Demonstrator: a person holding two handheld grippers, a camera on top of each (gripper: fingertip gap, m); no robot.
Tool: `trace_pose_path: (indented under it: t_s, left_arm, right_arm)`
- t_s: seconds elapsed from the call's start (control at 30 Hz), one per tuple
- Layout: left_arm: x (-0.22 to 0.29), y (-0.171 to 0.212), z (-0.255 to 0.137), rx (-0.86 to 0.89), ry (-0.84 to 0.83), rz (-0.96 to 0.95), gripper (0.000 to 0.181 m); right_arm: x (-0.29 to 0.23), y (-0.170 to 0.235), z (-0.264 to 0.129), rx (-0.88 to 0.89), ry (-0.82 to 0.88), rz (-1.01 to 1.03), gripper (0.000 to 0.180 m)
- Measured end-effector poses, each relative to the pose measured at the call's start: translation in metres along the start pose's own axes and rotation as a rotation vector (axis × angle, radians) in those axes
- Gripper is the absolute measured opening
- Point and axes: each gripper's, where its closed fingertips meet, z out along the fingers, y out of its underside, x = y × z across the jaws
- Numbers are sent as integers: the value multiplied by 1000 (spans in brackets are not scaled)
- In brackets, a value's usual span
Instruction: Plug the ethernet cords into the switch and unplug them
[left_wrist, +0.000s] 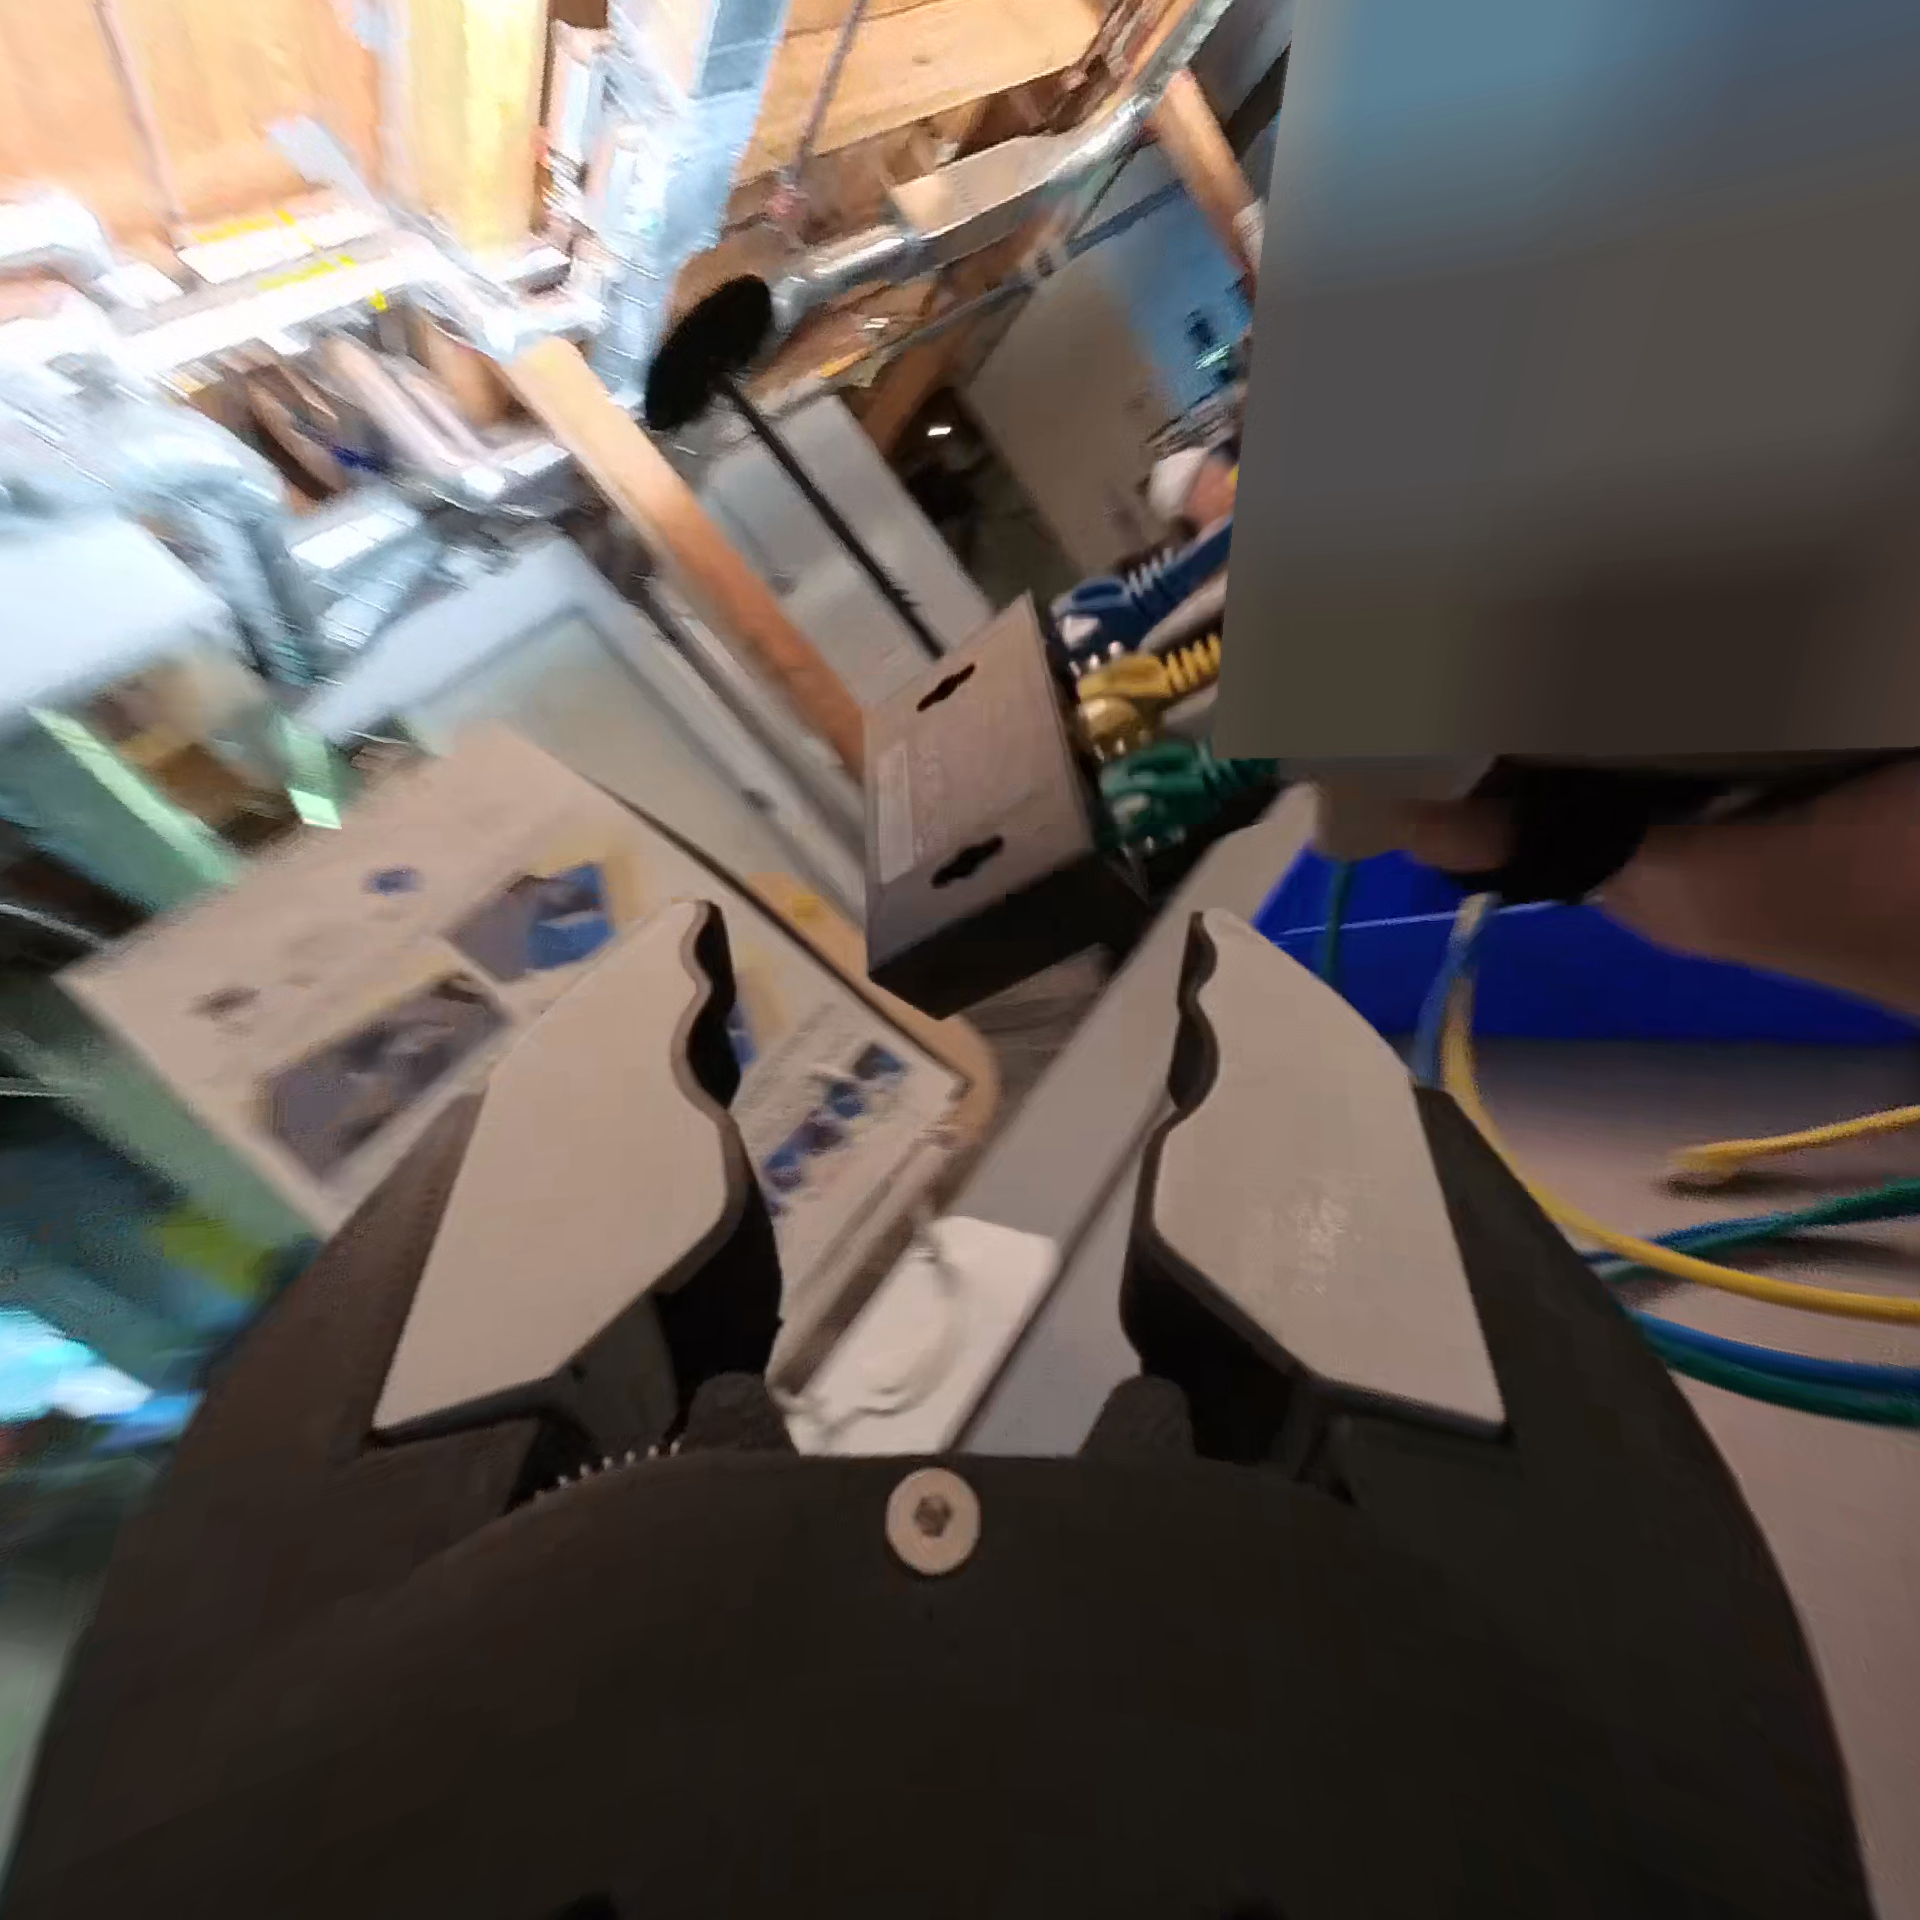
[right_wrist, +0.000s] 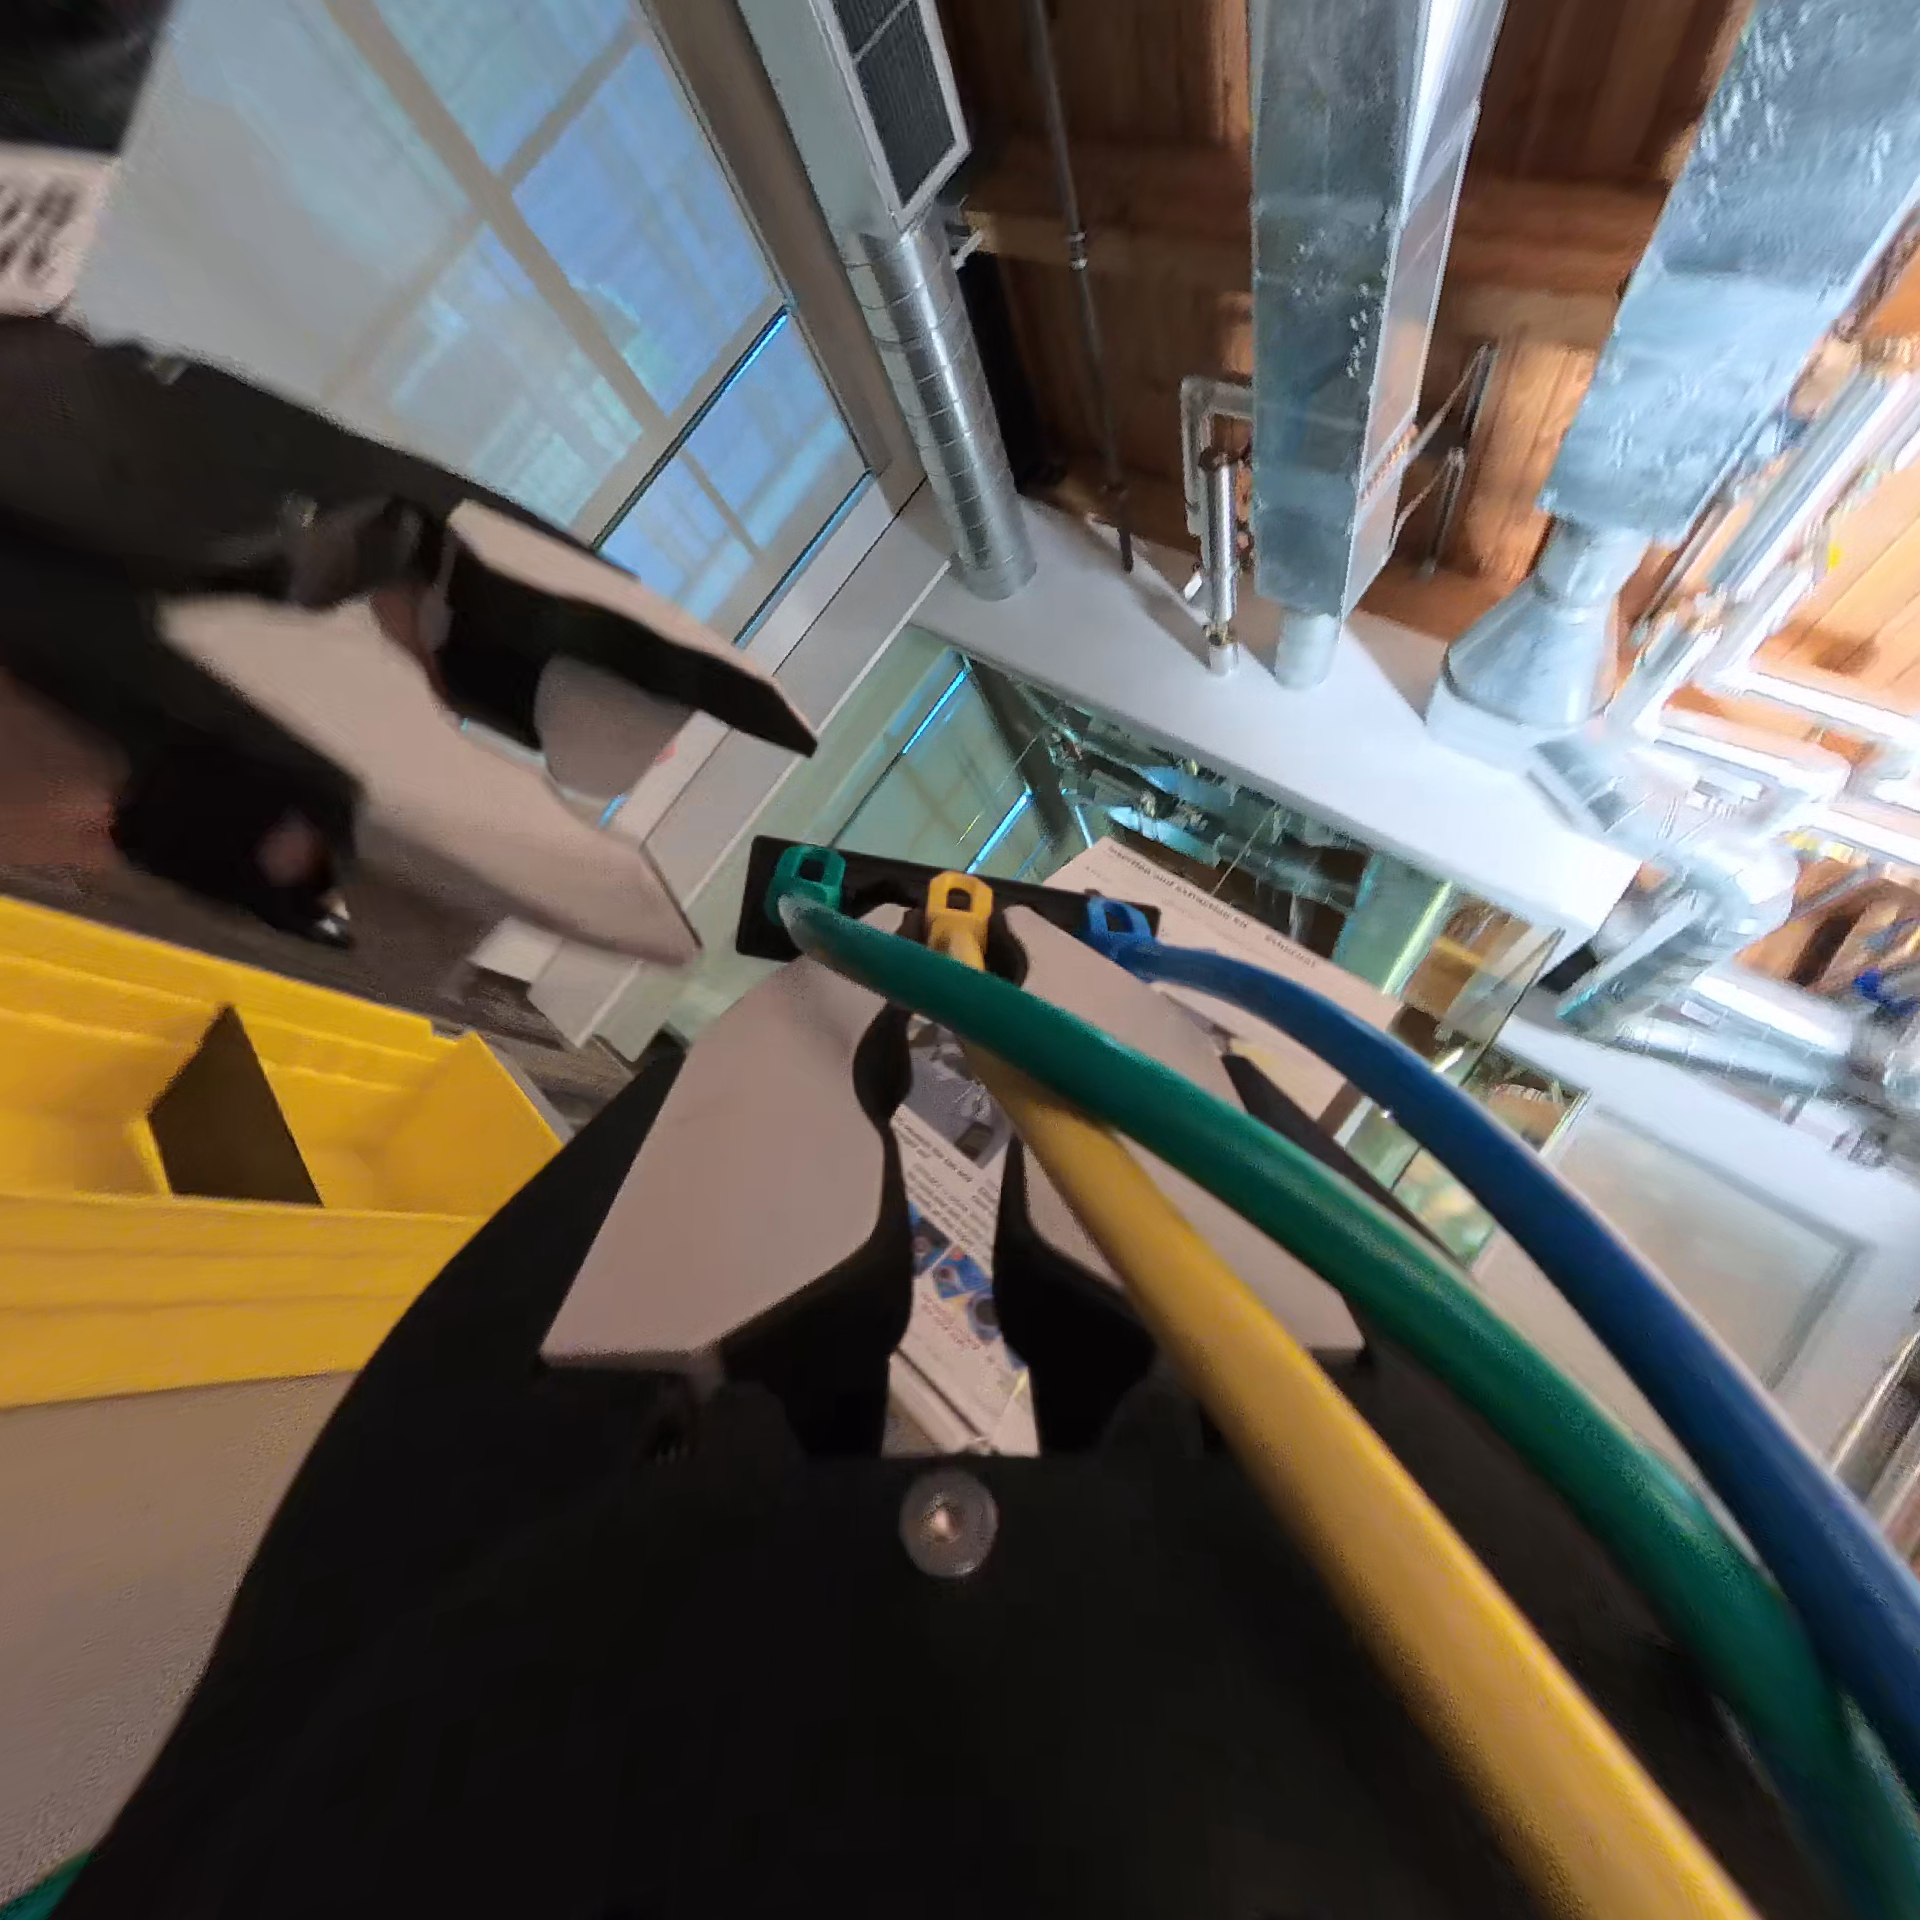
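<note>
Left gripper (left_wrist: 951, 977) hangs in the air with its fingers (left_wrist: 613, 1122) spread wide, nothing between them. Just beyond the tips sits the switch (left_wrist: 971, 790), a small grey-black box seen from its underside (two keyhole slots and a label face the camera), lifted and tilted off the grey surface (left_wrist: 1766, 1558). Three plugs sit in its far face: blue (left_wrist: 1127, 597), yellow (left_wrist: 1132, 691), green (left_wrist: 1169, 795). Loose lengths of yellow, blue and green cord trail across the surface at right, near a blue bin (left_wrist: 1558, 966). A large blurred patch covers the upper right. A printed sheet (left_wrist: 436, 987) lies at left below the switch, blurred.

Right wrist view: right gripper (right_wrist: 951, 961) has its fingers (right_wrist: 769, 1132) drawn narrow, and they seem to pinch the yellow cord (right_wrist: 1299, 1382) right behind its plug, which is seated in the middle port of the switch; the tips are partly hidden by the cords, so the contact itself is hard to confirm. The green cord (right_wrist: 1247, 1132) plugs into the left port, the blue cord (right_wrist: 1507, 1132) into the right, and both sweep back over the right finger toward the camera. The switch front shows as a thin black bar. The other gripper appears at upper left, fingers apart, held by a gloved hand (right_wrist: 208, 623). A yellow bin (right_wrist: 260, 1143) sits at left. Ducts and wooden ceiling fill the background.
</note>
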Motion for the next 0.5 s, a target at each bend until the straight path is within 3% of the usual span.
trace_pose_path:
  t_s: [0.1,0.2,0.3,0.43,0.5]
  left_arm:
    - [-11,-7,-16,69,195,-423,88]
    - [-12,2,-19,65,417,-801,80]
    - [1,25,-13,-35,573,-956,64]
    - [10,22,-20,-11,834,-1201,34]
    - [14,22,-24,3,920,-1233,33]
  right_arm:
    - [-14,6,-2,29,-52,-126,12]
    - [-40,1,-4,112,-158,-212,13]
    - [-57,-7,-6,181,-229,-197,13]
    - [-63,-12,-10,238,-283,-172,13]
    - [-63,-13,-12,262,-314,-144,13]
